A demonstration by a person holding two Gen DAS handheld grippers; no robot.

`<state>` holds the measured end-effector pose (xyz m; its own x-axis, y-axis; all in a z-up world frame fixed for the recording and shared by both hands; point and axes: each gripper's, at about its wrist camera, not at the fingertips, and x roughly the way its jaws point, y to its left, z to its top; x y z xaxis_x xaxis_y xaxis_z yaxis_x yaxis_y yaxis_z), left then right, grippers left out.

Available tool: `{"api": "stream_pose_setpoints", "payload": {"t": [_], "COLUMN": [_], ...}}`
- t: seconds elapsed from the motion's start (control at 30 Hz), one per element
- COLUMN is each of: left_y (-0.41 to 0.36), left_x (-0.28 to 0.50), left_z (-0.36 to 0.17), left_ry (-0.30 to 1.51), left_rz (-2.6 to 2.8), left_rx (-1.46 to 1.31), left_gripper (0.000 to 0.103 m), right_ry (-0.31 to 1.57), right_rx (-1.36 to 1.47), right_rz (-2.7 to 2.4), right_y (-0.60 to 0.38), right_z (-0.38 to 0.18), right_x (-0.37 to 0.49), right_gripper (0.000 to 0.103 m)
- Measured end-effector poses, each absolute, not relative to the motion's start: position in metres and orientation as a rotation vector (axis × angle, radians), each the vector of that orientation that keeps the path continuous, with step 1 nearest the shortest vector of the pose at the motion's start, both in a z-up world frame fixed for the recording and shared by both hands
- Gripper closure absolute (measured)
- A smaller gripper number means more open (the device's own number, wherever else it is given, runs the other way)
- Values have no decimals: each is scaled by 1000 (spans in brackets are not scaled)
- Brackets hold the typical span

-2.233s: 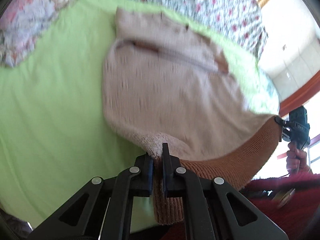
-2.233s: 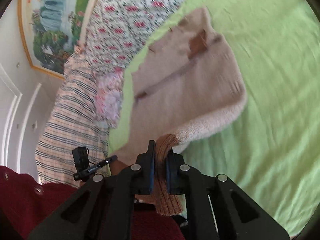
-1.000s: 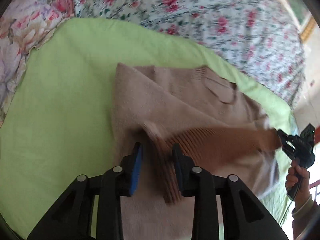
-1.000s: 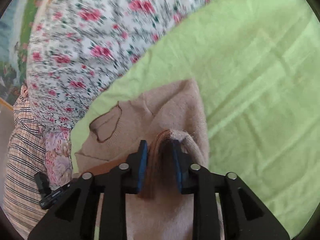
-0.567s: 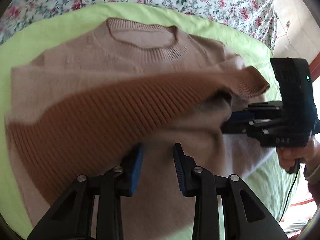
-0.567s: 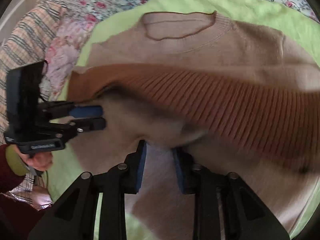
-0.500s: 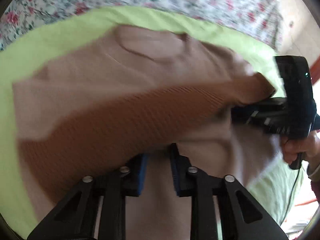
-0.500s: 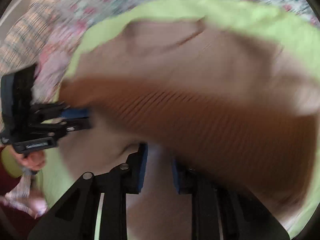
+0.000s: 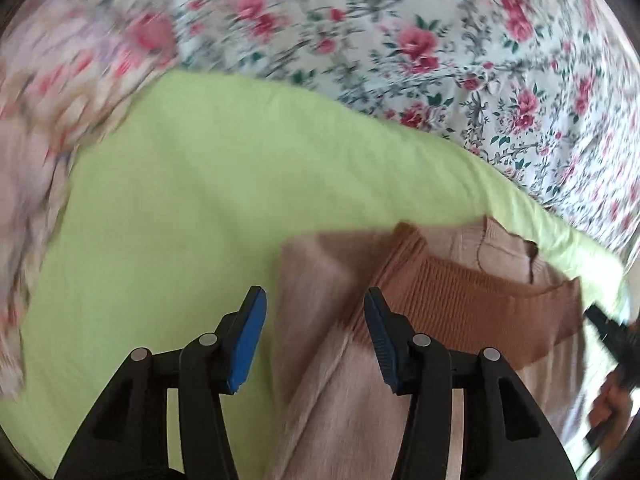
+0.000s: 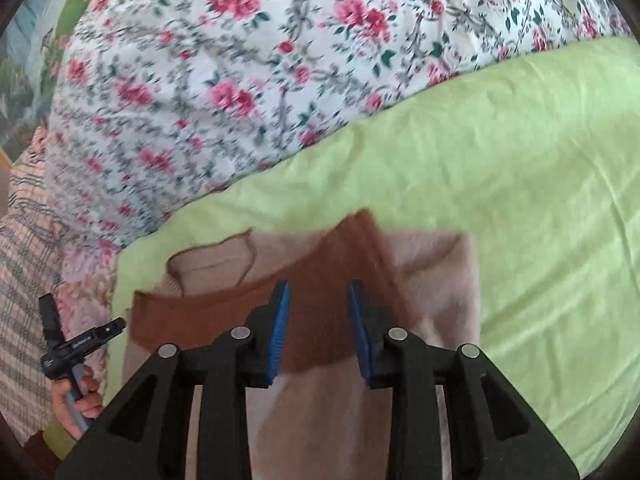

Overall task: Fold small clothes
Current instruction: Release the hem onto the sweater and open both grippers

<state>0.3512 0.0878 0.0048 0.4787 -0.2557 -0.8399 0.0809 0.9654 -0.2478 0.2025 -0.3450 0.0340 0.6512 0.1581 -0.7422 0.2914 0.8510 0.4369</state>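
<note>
The beige sweater (image 9: 344, 400) lies folded on the green sheet (image 9: 180, 208), its brown ribbed hem (image 10: 320, 320) laid just below the neckline. Above the sweater, left gripper (image 9: 316, 340) and right gripper (image 10: 318, 330) hover, jaws released, empty.

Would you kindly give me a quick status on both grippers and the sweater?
Left gripper open, empty. Right gripper open, empty. Sweater lying on green sheet, brown ribbed hem folded up near collar. Nothing in the way.

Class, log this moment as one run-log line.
left gripper: open | right gripper: open | sweater: brown hem folded up near collar | surface: green sheet
</note>
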Motion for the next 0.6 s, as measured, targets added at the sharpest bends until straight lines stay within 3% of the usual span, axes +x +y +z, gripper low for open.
{"api": "stream_pose_setpoints", "payload": {"t": [0.33,0.6], "left_y": [87,70], "left_x": [219,140], "left_z": [3,-14], "left_ry": [1136,1240], "left_rz": [-300,-359], "left_rx": [-220,-224], "left_gripper": [51,48], "right_ry": [987,988], "right_rx": [569,587], "right_rz": [-36,-123], "right_y": [-292,-294], "right_z": [4,21], "right_x": [119,74], "right_gripper": [67,62]}}
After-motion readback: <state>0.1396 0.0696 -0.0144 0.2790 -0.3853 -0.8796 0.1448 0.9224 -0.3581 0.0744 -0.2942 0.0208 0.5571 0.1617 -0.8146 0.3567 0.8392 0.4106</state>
